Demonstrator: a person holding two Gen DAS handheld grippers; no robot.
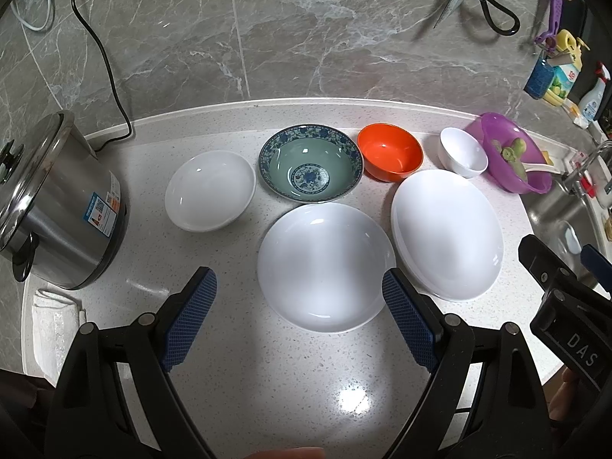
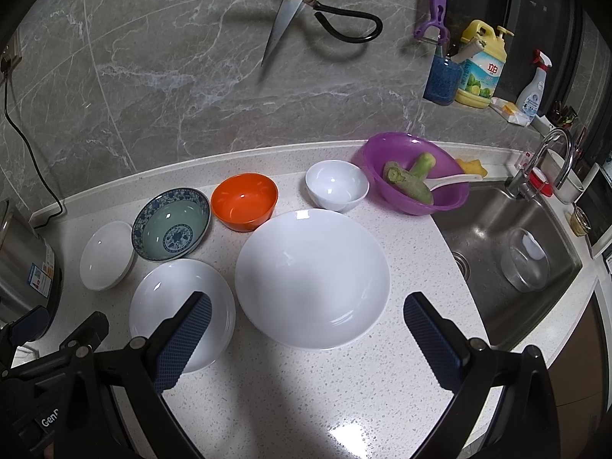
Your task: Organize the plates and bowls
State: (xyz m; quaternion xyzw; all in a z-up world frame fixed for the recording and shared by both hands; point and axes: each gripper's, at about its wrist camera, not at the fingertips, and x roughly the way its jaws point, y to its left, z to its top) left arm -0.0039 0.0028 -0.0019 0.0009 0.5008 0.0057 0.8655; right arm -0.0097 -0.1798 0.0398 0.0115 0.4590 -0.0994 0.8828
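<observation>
On speckled countertop (image 1: 267, 363): plates, bowls.

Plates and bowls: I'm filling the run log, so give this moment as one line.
left hand-held gripper: open, empty | right hand-held gripper: open, empty | plates, bowls: unstacked on counter

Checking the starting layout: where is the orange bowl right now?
The orange bowl sits in the back row on the counter near the wall, between the blue-patterned bowl and the small white bowl.
</observation>
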